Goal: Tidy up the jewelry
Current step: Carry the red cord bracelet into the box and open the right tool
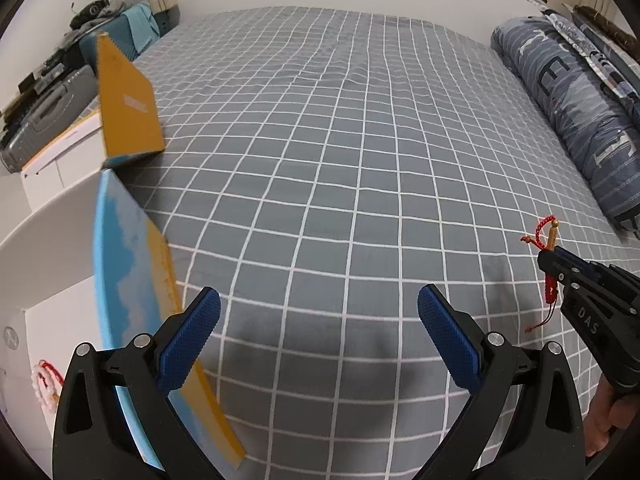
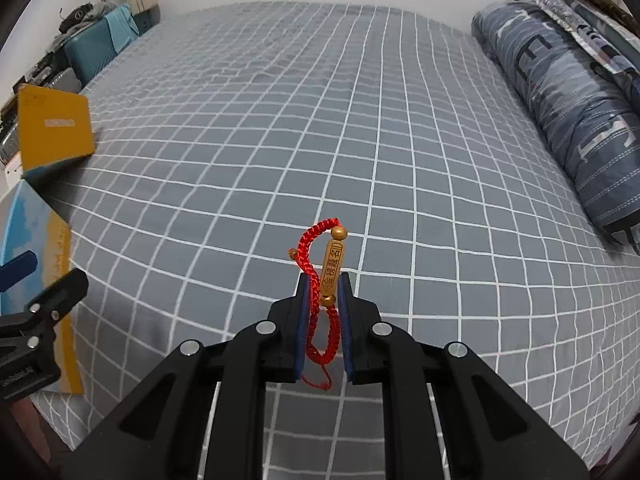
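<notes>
My right gripper (image 2: 325,280) is shut on a red braided bracelet (image 2: 320,264) with a gold tube charm and gold beads, held above the grey checked bed; both also show in the left wrist view, the gripper (image 1: 554,258) at far right and the bracelet (image 1: 544,234). My left gripper (image 1: 318,304) is open and empty over the bed's near left part. A blue and yellow box (image 1: 128,280) stands beside its left finger, with its yellow lid (image 1: 128,104) raised behind. A beaded bracelet with red cord (image 1: 46,382) lies at lower left.
The grey checked bedsheet (image 2: 320,120) fills both views. A rolled blue striped duvet (image 2: 568,100) lies along the right edge. A white surface (image 1: 44,240) and cluttered cases (image 1: 52,108) sit to the left of the bed.
</notes>
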Tool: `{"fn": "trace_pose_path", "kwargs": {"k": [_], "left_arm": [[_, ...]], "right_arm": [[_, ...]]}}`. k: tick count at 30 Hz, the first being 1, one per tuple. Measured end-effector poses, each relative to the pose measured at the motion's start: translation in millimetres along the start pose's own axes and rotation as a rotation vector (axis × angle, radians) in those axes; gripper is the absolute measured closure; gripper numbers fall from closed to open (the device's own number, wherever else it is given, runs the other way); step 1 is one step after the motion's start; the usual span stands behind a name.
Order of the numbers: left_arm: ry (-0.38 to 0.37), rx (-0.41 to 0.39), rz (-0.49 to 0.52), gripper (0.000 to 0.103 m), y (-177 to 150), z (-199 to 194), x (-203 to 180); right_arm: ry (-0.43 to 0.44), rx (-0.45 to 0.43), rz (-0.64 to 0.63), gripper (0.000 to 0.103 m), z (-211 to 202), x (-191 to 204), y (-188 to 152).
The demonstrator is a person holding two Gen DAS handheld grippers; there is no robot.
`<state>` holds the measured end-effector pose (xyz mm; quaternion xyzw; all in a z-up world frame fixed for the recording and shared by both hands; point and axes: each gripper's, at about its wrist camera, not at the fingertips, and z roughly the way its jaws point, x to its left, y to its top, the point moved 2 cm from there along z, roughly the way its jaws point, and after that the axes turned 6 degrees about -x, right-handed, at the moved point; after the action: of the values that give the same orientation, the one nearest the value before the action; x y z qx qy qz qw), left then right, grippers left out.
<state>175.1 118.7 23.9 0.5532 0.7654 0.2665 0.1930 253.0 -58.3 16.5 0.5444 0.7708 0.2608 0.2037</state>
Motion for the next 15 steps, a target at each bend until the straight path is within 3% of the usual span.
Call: {"fn": "trace_pose_path", "kwargs": {"k": [15], "left_arm": [[-0.014, -0.076, -0.044, 0.006, -16, -67, 35]], "right_arm": [[0.04, -0.064, 0.002, 0.09, -57, 28, -10]]}}
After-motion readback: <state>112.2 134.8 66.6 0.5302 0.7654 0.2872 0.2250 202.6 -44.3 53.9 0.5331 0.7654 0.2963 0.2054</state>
